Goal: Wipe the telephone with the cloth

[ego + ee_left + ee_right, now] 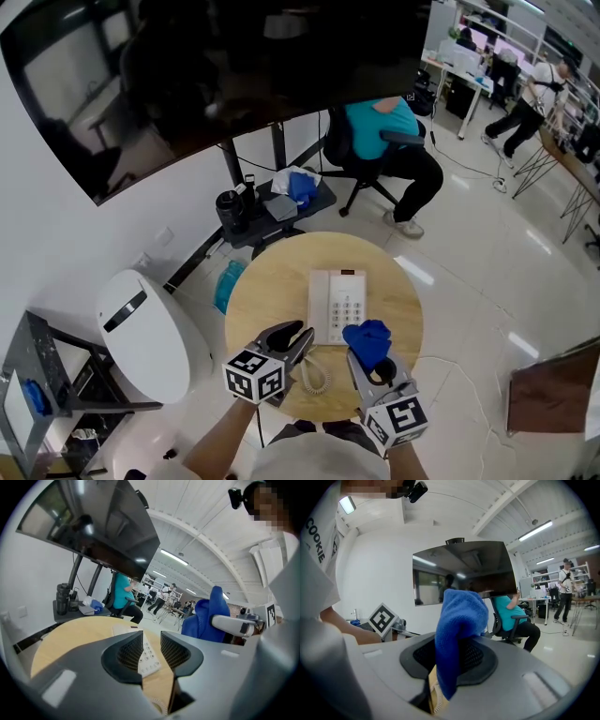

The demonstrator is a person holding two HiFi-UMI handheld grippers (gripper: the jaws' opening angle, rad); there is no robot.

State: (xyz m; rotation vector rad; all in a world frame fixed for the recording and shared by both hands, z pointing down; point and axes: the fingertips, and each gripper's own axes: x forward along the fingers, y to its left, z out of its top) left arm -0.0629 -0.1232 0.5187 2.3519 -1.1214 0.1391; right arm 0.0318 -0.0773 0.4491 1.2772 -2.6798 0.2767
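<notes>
Small round bench [267,281] with edges close all round. Open floor [469,309] lies to its right, and a white rounded unit [145,333] stands just left. The telephone [337,305] lies flat mid-bench, its coiled cord [316,375] by the near edge. Left tongs [302,339] sit just left of the telephone's near end, jaws apart, nothing between them. Right tongs [372,361] are clamped on the blue cloth [367,339] over the telephone's near right corner; contact unclear. Black tray [314,202] behind the bench holds a dark canister [230,208] and blue and white rags [295,183].
</notes>
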